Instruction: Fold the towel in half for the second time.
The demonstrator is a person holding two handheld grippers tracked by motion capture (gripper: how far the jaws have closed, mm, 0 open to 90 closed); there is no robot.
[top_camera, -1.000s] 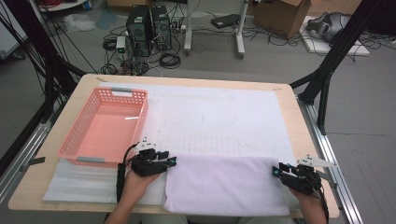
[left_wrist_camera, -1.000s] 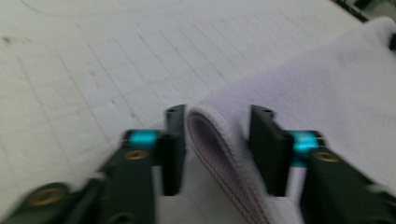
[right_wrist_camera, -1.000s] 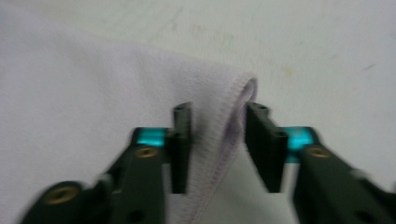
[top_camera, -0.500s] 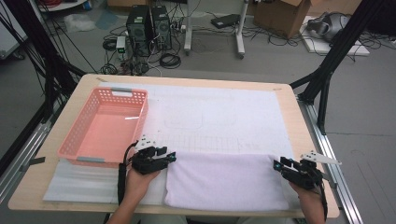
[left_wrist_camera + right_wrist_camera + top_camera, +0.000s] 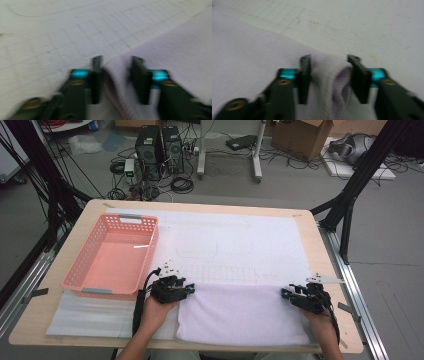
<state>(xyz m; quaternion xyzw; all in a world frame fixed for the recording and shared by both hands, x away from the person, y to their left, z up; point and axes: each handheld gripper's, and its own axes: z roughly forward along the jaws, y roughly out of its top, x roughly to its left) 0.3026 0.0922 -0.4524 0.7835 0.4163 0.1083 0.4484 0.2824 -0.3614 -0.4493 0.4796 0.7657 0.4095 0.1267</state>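
I am folding the towel point(image 5: 242, 315), which lies at the near edge of the table point(image 5: 320, 245), on the white mat point(image 5: 235, 245). Nearest me, my left gripper point(image 5: 186, 289) sits at the towel's far left corner and my right gripper point(image 5: 286, 293) at its far right corner.

In the left gripper view a bunched fold of the towel point(image 5: 117, 75) stands between the jaws; they have just been closing, and the cloth looks touched on one side with a gap on the other, so I would not call it a firm grip yet. In the right gripper view the jaws have also just been closing, and a rolled lump of towel point(image 5: 332, 75) fills the space between them, pressed on both sides.

I judge the towel light, soft and floppy, with a nap that gives decent friction. It will sag and drag, so the corners are the right hold, both layers taken deep in the jaws and lifted together.

Farther off to the left stands the pink basket point(image 5: 112, 257).
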